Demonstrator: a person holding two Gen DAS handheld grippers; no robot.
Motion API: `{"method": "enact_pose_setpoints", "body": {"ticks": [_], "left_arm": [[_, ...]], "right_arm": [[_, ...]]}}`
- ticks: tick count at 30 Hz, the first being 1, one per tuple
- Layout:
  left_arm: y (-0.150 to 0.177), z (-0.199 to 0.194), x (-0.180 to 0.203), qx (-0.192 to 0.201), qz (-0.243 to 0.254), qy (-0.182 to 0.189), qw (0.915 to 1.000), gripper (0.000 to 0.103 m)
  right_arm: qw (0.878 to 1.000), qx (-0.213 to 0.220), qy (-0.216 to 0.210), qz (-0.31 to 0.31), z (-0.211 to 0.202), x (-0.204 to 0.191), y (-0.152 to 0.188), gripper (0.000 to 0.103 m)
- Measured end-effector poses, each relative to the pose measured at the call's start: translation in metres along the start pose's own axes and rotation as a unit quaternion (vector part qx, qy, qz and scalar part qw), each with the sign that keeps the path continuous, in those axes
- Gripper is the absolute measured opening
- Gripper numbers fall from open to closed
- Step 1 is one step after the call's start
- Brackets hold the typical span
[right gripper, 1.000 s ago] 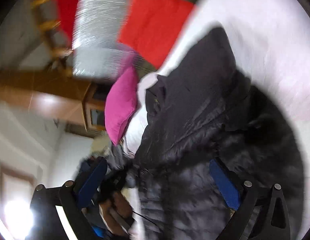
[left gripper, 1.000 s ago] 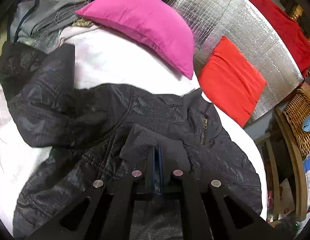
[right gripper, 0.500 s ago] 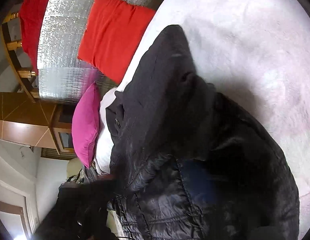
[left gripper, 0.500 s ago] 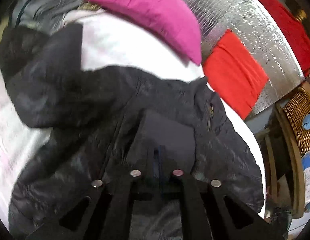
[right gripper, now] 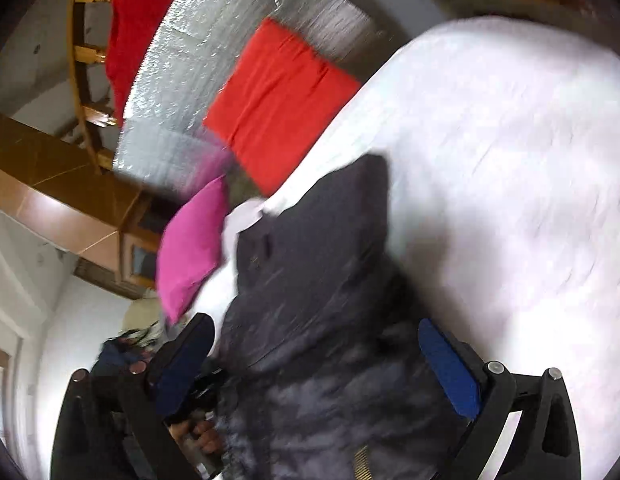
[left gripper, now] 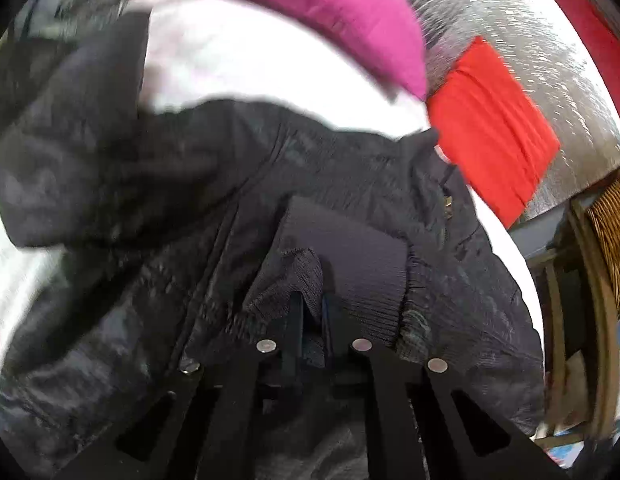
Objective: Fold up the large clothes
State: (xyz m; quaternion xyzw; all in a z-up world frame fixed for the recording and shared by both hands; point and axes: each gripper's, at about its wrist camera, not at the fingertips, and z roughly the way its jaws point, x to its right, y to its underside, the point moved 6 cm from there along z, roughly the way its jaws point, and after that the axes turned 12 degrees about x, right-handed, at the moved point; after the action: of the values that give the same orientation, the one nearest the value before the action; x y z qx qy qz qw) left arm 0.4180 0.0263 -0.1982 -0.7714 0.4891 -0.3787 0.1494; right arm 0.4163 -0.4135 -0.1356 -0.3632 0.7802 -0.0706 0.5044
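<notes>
A large black quilted jacket (left gripper: 350, 168) lies spread on a white bed (left gripper: 237, 60). My left gripper (left gripper: 312, 304) is shut on the jacket's ribbed sleeve cuff (left gripper: 350, 252) and holds it over the jacket's body. In the right wrist view the jacket (right gripper: 322, 288) lies on the white bed (right gripper: 510, 160). My right gripper (right gripper: 318, 356) is open, its blue pads (right gripper: 450, 364) wide apart on either side of the jacket, holding nothing. The view is blurred by motion.
A pink pillow (left gripper: 310, 12) lies at the bed's far end, with grey clothes at the far left. A red cushion (left gripper: 494, 128) leans on a silver foil panel (left gripper: 530, 32). A wicker basket (left gripper: 610, 232) and wooden furniture stand to the right.
My left gripper has carried the cuff forward over the jacket's body. My right gripper has swung over the jacket and the view has shifted; its pads stay wide apart.
</notes>
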Motion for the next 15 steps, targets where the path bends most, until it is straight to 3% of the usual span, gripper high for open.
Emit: {"method": "enact_pose_setpoints", "body": {"ticks": [4,7,9,10,12,13,15], "left_arm": [[-0.001,-0.018,0.017,0.027,0.037,0.012,0.9989,0.007],[0.003,-0.015,0.021,0.03,0.053,0.005,0.9981,0.007],[0.005,-0.013,0.018,0.027,0.051,0.005,0.9983,0.007],[0.005,-0.011,0.016,0.026,0.051,0.004,0.9983,0.007],[0.006,-0.009,0.015,0.024,0.055,0.004,0.9982,0.007],[0.006,-0.01,0.014,0.024,0.056,0.009,0.9981,0.007],[0.004,-0.016,0.017,0.035,0.064,0.02,0.9971,0.007]], "right_arm": [[0.997,-0.04,0.032,-0.051,0.048,0.006,-0.016,0.101],[0.995,-0.083,0.042,-0.04,0.091,0.011,-0.02,0.088],[0.993,-0.103,0.046,-0.033,0.11,0.016,-0.023,0.087],[0.993,-0.106,0.048,-0.03,0.118,0.017,-0.024,0.078],[0.991,-0.115,0.049,-0.047,0.129,0.016,-0.024,0.025],[0.99,-0.107,0.06,-0.073,0.126,0.011,-0.027,0.016],[0.987,-0.076,0.059,-0.129,0.116,-0.008,-0.032,0.012]]}}
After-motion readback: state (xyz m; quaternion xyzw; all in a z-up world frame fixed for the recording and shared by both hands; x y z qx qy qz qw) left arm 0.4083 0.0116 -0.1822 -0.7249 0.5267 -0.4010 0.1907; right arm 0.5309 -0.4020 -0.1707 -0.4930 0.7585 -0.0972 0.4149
